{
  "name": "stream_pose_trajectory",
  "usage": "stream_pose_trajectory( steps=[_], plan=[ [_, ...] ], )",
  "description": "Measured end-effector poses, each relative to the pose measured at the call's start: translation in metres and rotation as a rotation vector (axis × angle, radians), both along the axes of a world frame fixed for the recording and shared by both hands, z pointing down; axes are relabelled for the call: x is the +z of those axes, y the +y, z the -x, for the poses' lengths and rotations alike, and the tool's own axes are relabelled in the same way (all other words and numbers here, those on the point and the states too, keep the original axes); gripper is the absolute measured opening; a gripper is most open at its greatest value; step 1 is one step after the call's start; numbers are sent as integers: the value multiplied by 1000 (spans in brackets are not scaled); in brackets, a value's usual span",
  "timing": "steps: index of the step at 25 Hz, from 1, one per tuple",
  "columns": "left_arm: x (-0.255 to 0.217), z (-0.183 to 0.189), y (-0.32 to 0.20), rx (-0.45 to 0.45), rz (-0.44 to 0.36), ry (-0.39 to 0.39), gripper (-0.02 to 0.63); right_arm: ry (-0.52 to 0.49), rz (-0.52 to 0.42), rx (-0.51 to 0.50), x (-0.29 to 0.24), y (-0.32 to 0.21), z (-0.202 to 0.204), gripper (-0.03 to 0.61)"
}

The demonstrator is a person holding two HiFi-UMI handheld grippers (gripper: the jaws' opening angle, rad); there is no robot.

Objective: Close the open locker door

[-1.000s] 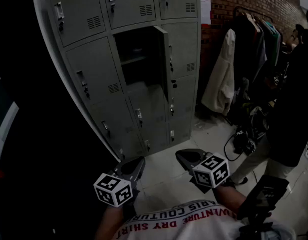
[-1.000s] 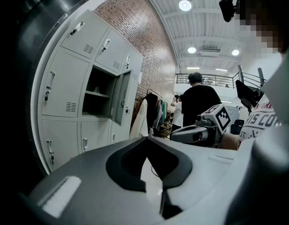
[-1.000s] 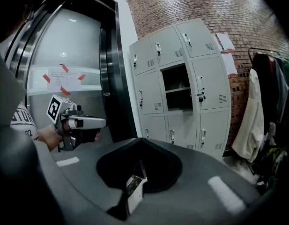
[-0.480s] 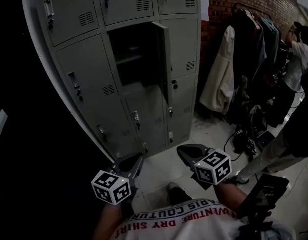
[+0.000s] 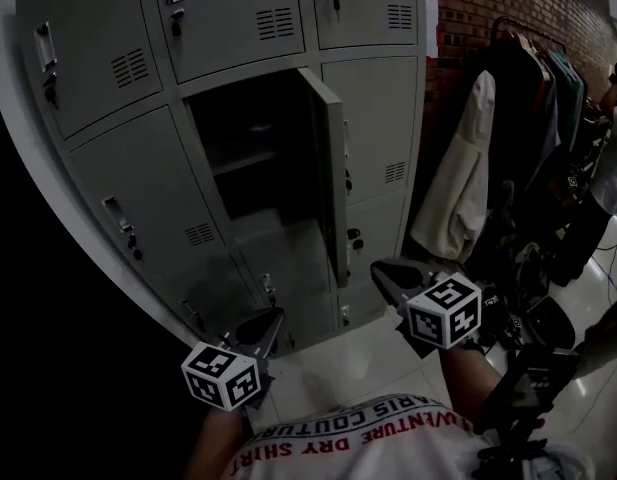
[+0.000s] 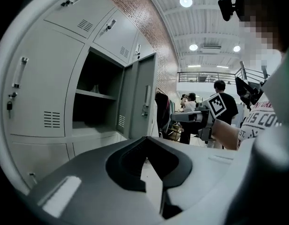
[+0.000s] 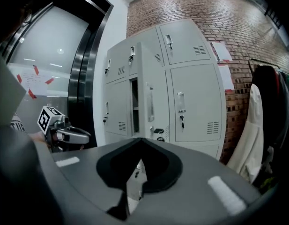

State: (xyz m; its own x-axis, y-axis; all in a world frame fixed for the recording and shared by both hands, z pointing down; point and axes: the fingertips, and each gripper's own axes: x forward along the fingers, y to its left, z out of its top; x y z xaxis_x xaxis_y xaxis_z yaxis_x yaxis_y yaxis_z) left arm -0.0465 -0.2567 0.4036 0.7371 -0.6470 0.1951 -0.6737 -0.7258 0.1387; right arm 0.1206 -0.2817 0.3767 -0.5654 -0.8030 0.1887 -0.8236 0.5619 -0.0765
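Observation:
A bank of grey lockers (image 5: 168, 158) stands ahead. One middle door (image 5: 333, 178) hangs open, swung out to the right, and shows a dark compartment (image 5: 253, 158) with a shelf. My right gripper (image 5: 386, 272) is shut and empty, just below and right of the door's lower edge, apart from it. Lower and left, my left gripper (image 5: 268, 321) is also shut and empty, in front of the bottom lockers. The left gripper view shows the open door (image 6: 144, 102) beyond my shut left gripper (image 6: 146, 144). In the right gripper view the door (image 7: 146, 102) is edge-on beyond my right gripper (image 7: 140, 145).
A clothes rack with a pale coat (image 5: 463, 183) and dark garments stands right of the lockers against a brick wall (image 5: 548, 3). Bags and cables (image 5: 533, 313) lie on the tiled floor beneath it. A person (image 5: 613, 158) stands at the far right edge.
I have come closer to the lockers, which now fill more of the head view. My right gripper has risen toward the open door's lower edge. The left gripper has hardly moved.

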Motion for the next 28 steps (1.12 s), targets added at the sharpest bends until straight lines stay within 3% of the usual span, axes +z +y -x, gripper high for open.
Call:
stream_pose_trajectory(
  steps=[5,11,18,28],
  plan=[
    [-4,-11,-59,-33,6,10,6,4,-39,-16,-27,-74,-18,-5],
    [1,-10,-97,-67,20,7,6,0,-58,-66,-36,-127,-7,-5],
    [6,4,-118,-98,38,22,6,-18,-56,-133,-35,-151,16,-5],
    [4,29,-123,-142,41,11,6,-13,-71,-262,-37,-145,74,-5]
  ],
)
